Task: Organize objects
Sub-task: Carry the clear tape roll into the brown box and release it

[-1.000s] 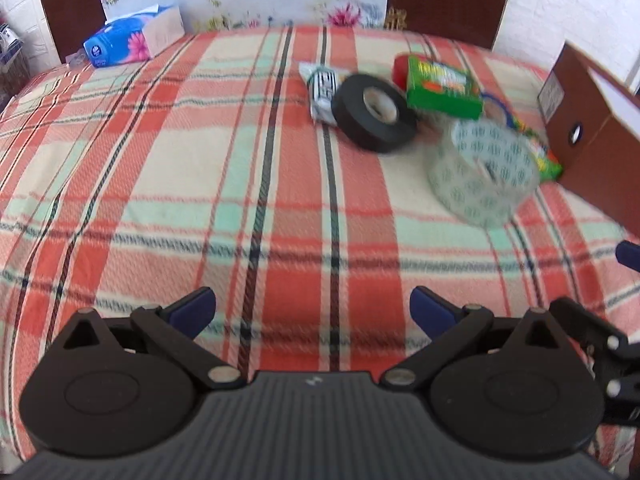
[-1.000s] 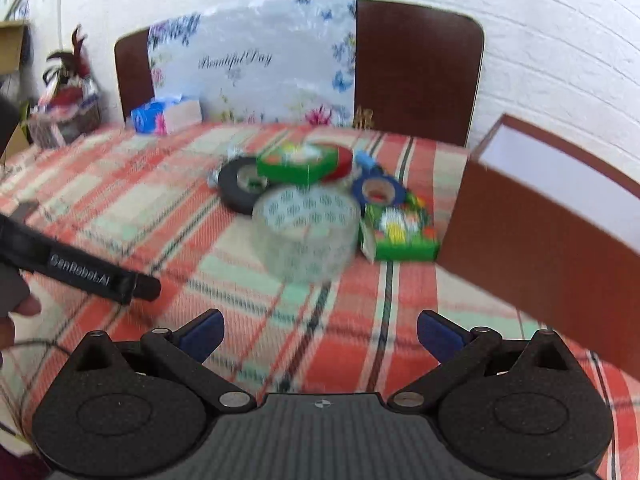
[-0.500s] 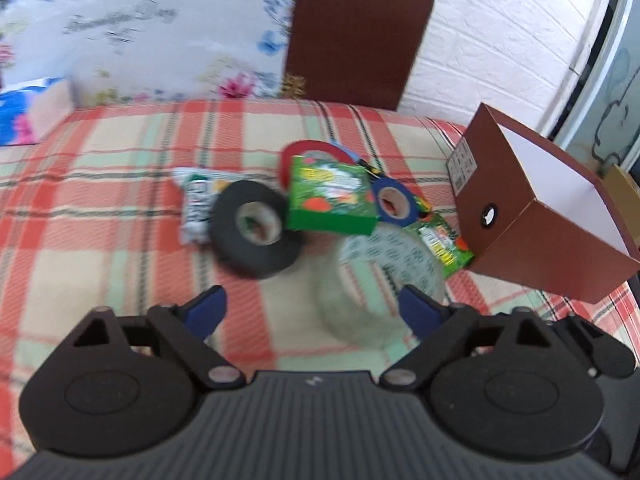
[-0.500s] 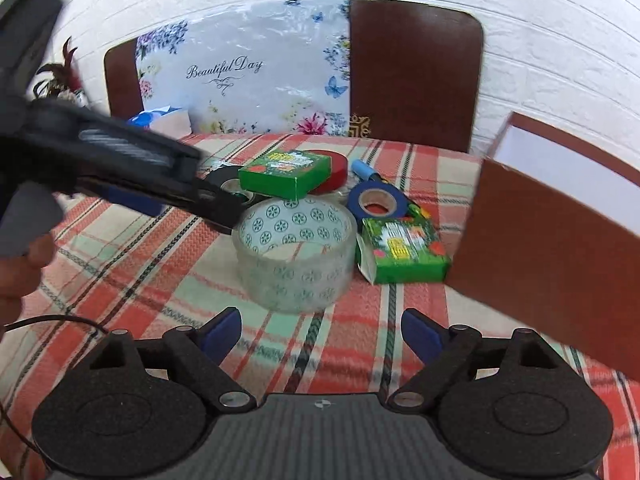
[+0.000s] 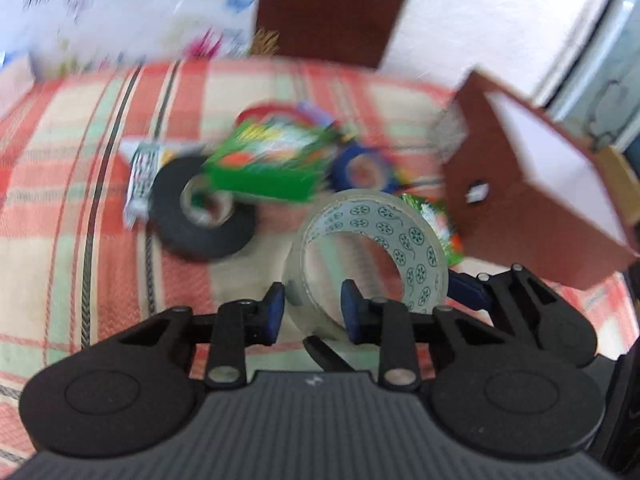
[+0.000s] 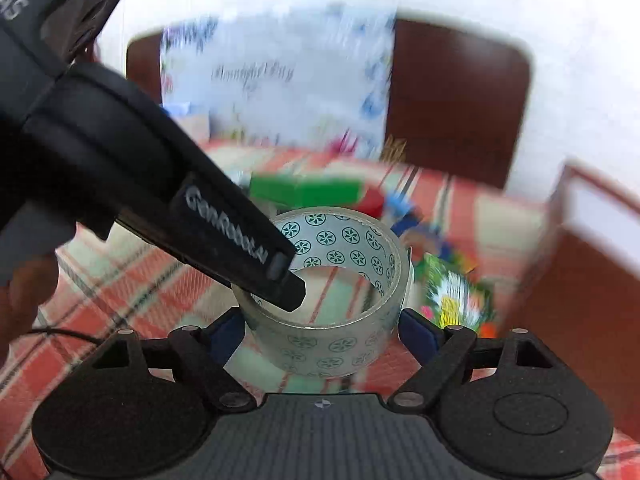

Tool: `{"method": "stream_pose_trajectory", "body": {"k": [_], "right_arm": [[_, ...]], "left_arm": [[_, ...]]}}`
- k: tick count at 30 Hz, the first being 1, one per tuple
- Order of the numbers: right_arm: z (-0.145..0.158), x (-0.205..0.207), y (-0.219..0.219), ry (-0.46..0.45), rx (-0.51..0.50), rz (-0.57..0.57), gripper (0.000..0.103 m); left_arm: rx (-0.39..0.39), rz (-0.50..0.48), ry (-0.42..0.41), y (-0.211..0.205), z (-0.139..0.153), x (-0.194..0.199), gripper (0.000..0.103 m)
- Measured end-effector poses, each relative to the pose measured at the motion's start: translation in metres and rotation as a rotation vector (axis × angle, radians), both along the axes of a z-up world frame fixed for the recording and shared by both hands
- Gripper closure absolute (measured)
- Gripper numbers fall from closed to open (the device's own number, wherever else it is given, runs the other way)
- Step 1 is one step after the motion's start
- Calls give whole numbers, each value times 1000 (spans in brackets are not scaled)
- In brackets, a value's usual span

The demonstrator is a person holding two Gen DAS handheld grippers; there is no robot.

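The clear tape roll (image 5: 416, 240) with a green flower print sits tilted just ahead of both grippers on the plaid tablecloth (image 5: 80, 200). My left gripper (image 5: 312, 312) has one pad outside and one inside the roll's ring; its jaws are closing and pinch the near wall. In the right wrist view one of its fingers (image 6: 240, 236) reaches down into the roll (image 6: 340, 340). My right gripper (image 6: 320, 332) straddles the whole roll; its jaws are closing, the blue pads lying against both outer sides. One of its fingertips (image 5: 466, 292) shows beside the roll.
Behind the roll lie a black tape roll (image 5: 200, 220), a green box (image 5: 264, 168), a blue tape roll (image 5: 360, 164) and a white packet (image 5: 140, 176). A second green box (image 6: 456, 300) lies right. An open brown box (image 5: 520, 208) stands at the right. A hand (image 6: 24, 292) holds the left gripper.
My left gripper swung right to the clear roll and its jaws narrowed onto the roll's wall. My right gripper came closer and its pads closed in around the roll.
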State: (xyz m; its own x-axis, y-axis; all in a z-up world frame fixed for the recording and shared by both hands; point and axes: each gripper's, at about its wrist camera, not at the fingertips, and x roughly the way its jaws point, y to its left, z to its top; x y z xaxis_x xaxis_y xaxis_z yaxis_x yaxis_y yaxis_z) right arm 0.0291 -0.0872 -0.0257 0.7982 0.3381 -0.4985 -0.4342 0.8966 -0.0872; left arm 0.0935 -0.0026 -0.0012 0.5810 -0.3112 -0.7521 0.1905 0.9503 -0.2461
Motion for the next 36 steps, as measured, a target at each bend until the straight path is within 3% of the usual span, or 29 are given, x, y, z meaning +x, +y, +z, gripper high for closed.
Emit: {"method": "stream_pose_trajectory", "body": {"k": [4,8,14,19,23,25,30,36], "right_arm": [[31,-34,-33,-248,-37,-105,20],[49,-36,-77,-366,-99,-261,20],[52,-21,-162,-302,-65,-446,20],[39,-7,-210,-226,-11,-522,19],[39,-10,-223,-239,29,-534,15],[39,-11,-223,-244,39,-524,21],[29,2,-207,-266,26,-531,19],[35,-38,-195,-324,62,-527,16]], "left_arm": [[-32,-120,-157,-37,50,-15,70],[-12,-248,-264,-105,73,-5,71],[-59,-380,-233,-202,67,29,70],[-8,-423,-209,-259,46,41,70],[11,-418,-161,-271,35,54,70],[15,-422,-143,-275,30,60,70],[53,-397,-160,-272,32,56,69],[-13,-392,-152,-245,43,46,63]]}}
